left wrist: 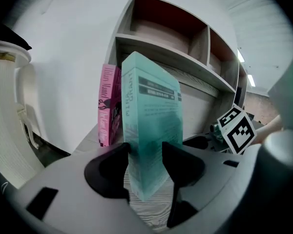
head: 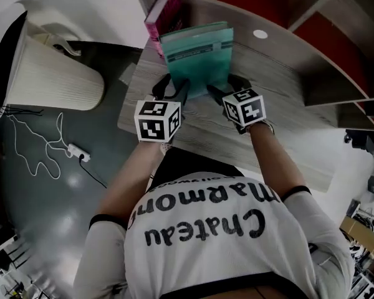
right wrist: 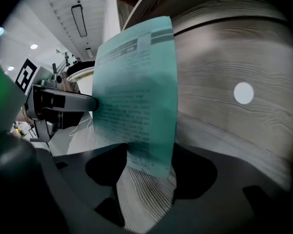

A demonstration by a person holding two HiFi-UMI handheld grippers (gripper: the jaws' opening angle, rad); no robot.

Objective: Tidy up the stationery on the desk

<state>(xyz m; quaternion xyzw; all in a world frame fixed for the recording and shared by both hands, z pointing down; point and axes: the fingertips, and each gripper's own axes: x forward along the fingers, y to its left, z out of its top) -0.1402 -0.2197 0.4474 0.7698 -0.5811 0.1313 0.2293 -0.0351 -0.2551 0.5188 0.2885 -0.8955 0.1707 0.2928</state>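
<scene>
Both grippers hold a thick teal book (head: pixel 196 55) by its near corners, upright above the wooden desk (head: pixel 280 104). My left gripper (head: pixel 173 92) is shut on the book's lower left corner; in the left gripper view the teal book (left wrist: pixel 149 121) sits between the pads of that gripper (left wrist: pixel 145 167). My right gripper (head: pixel 225 93) is shut on the lower right corner, where the book (right wrist: pixel 136 91) fills the gap of the gripper (right wrist: pixel 149 167). A pink book (head: pixel 162 14) stands just left of it, and the same pink book (left wrist: pixel 108 111) shows behind the teal one.
Wooden shelves (head: pixel 336 42) with red back panels rise behind the desk. A small white disc (head: pixel 260 34) is set in the desk top. A cream ribbed cylinder (head: pixel 50 73) stands to the left of the desk. A power strip (head: pixel 78 151) with white cable lies on the floor.
</scene>
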